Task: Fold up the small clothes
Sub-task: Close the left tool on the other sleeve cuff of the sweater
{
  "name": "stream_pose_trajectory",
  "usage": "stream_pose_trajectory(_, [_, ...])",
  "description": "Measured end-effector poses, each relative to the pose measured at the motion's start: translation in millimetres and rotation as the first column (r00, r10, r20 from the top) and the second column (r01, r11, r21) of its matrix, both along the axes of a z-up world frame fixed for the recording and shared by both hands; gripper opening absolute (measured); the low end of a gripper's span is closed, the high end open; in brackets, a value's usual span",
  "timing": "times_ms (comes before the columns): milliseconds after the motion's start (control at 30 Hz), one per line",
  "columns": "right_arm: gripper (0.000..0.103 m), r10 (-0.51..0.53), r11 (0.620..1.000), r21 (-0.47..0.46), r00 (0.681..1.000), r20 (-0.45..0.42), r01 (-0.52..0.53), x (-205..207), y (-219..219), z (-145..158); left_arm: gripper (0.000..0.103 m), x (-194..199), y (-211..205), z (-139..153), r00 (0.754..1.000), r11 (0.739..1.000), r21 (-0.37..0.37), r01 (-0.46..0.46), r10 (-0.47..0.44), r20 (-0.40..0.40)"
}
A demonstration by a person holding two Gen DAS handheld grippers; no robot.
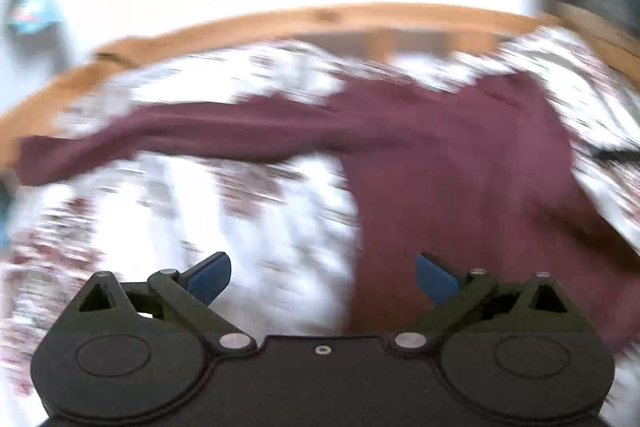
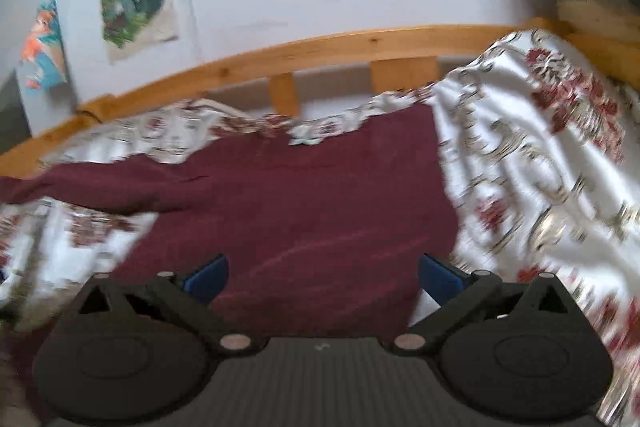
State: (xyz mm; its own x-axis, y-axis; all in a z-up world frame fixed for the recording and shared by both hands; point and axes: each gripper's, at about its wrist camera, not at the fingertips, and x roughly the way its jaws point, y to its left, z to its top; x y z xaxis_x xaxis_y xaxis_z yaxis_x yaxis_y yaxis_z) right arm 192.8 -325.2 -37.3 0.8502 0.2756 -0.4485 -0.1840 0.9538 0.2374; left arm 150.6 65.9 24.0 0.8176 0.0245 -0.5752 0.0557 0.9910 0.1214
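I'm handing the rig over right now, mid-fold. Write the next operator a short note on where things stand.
Left tool: open, nothing between its pads.
Right tool: open, also empty.
The maroon top lies spread on the flowered bedspread beside the wooden bed rail, one long sleeve stretched out to the side.
Done: top laid out and let go.
Left: fold the sleeve in, then the body. Both views are blurred, so check the edges first.

Bright daylight, heavy motion blur
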Motion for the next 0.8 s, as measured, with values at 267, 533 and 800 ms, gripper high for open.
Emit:
stream_pose_trajectory(267, [0.103, 0.004, 0.981, 0.192, 0.998, 0.057, -0.015, -50.2, 30.4, 1.8, 0.101, 34.0, 103.7, 39.7, 0.919, 0.923, 0.088, -0.374, 0.357, 0.165])
stream_pose_trajectory(533, [0.103, 0.063, 0.979, 0.189, 0.995, 0.071, -0.076, -59.5, 36.5, -20.0, 0.082, 76.3, 162.5, 51.8, 0.914, 0.911, 0.128, -0.391, 0.367, 0.174])
stream_pose_trajectory(800, [0.103, 0.064, 0.983, 0.166, 0.996, 0.061, -0.073, -61.1, 40.1, -28.6, 0.000, 111.8, 179.6, 50.4, 0.902, 0.889, 0.154, -0.431, 0.425, 0.071])
